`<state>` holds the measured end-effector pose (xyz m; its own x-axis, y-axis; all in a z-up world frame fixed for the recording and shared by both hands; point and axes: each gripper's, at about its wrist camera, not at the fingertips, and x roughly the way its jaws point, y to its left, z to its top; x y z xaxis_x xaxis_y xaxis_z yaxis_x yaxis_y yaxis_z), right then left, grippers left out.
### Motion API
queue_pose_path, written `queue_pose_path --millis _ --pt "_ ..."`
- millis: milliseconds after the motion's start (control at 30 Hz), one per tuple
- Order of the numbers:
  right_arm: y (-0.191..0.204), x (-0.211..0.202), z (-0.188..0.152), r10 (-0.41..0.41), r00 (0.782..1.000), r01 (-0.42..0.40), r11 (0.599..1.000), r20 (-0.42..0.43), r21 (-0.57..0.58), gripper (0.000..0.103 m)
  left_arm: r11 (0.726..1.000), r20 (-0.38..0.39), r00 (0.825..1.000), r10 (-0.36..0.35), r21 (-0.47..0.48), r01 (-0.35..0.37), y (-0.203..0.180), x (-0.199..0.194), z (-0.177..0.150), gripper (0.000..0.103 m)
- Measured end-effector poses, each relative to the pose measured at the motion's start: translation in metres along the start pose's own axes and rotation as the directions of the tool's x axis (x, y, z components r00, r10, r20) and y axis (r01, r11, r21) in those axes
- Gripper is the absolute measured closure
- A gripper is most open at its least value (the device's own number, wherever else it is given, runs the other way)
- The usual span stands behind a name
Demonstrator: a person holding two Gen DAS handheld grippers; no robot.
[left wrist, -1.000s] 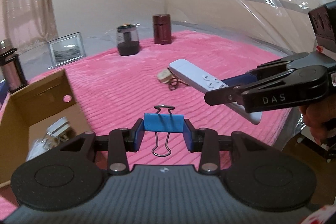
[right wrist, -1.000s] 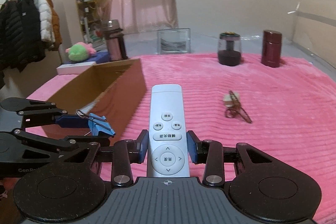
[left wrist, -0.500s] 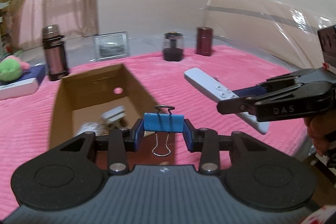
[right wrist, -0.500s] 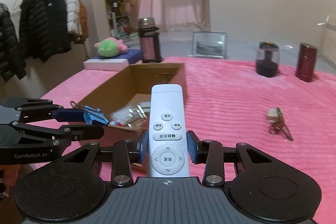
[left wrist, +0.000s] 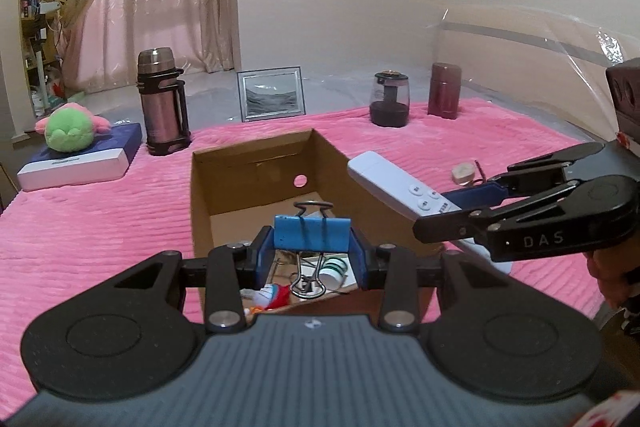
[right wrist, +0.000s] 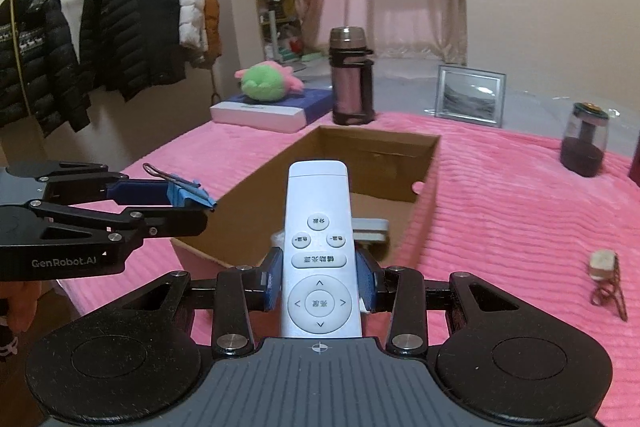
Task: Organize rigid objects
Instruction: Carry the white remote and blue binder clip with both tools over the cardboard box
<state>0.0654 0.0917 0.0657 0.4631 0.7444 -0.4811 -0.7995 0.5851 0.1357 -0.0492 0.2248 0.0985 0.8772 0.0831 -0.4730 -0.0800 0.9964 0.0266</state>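
Your left gripper [left wrist: 312, 253] has its fingers [left wrist: 264, 257] clamped on a blue binder clip [left wrist: 311, 233], which you hold in the air above the near end of the open cardboard box [left wrist: 248, 163]; the wire handles of the clip point forward and back. Your right gripper [right wrist: 319, 285] has its fingers [right wrist: 273, 283] clamped on the two long sides of a white remote control [right wrist: 318, 239], with the buttons facing up and the far end reaching over the near edge of the box. In the left wrist view, the remote control is to the right of the clip and close to it, but the two do not touch. Inside the box you can see some small items [left wrist: 276, 293], not clear enough to name. The box stands on a pink blanket [left wrist: 92, 211]. Behind the box there are a steel thermos [left wrist: 162, 103], a framed picture [left wrist: 272, 99], a glass jar with dark content [left wrist: 390, 103] and a dark red canister [left wrist: 445, 90]. To the left a green plush toy [left wrist: 70, 129] lies on a flat white and blue box [left wrist: 80, 163]. On the blanket, to the right of the cardboard box, a small beige piece with a dark cord [right wrist: 606, 277] lies alone.
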Motion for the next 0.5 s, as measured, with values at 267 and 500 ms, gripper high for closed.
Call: queue_pose_path --millis 267,500 --pt "0.004 0.02 0.007 0.018 1.0 -0.018 1.0 -0.02 -0.018 0.067 1.0 -0.006 1.0 -0.002 -0.004 0.002 0.012 0.009 0.001 0.069" --pt "-0.001 0.032 0.009 0.021 0.999 -0.022 1.0 -0.035 -0.014 0.067 1.0 -0.019 1.0 -0.014 -0.005 0.014 0.017 0.02 0.002 0.069"
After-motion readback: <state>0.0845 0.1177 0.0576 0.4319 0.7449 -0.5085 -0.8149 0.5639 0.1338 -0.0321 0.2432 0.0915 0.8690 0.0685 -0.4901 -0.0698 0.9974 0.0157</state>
